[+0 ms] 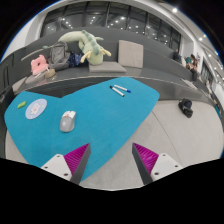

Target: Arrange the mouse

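Observation:
A grey computer mouse [68, 121] lies on a blue mat [95, 120] that covers part of a pale table [175, 140]. My gripper [112, 158] is held above the table's near edge, with the mouse ahead of the left finger and well apart from it. The fingers [78, 158] with their magenta pads stand wide apart with nothing between them.
On the mat lie a round white disc [35, 109] left of the mouse and a pen-like item [120, 90] at the far side. A small dark object [186, 106] sits on the bare table at the right. A sofa with a plush toy [85, 45] stands beyond.

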Motion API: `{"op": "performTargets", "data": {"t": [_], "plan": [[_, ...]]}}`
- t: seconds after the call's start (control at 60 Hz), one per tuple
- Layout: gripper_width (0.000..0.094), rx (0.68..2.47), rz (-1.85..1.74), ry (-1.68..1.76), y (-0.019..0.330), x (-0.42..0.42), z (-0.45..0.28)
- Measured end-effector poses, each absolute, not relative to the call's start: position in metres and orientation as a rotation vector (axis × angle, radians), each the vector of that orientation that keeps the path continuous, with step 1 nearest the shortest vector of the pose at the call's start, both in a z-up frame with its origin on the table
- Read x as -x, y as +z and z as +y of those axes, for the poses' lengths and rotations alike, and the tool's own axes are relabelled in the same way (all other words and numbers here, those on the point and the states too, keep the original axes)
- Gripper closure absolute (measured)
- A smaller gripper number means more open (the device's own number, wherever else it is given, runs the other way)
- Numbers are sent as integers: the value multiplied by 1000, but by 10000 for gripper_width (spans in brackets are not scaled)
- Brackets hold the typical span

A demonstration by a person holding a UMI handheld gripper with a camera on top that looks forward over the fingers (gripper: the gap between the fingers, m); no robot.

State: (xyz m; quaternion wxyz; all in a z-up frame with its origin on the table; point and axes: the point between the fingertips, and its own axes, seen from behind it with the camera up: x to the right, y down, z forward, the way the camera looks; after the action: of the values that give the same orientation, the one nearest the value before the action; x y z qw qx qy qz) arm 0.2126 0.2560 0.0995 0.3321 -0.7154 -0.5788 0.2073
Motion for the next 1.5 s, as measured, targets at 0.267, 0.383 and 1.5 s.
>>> {"op": "performTargets", "data": {"t": [0.267,0.383,1.5], "plan": [[80,1806,-1629,657,92,-188,174],[81,1777,-1672,695,87,-179,138],[72,1666,-1679,776,-18,27,75]]}}
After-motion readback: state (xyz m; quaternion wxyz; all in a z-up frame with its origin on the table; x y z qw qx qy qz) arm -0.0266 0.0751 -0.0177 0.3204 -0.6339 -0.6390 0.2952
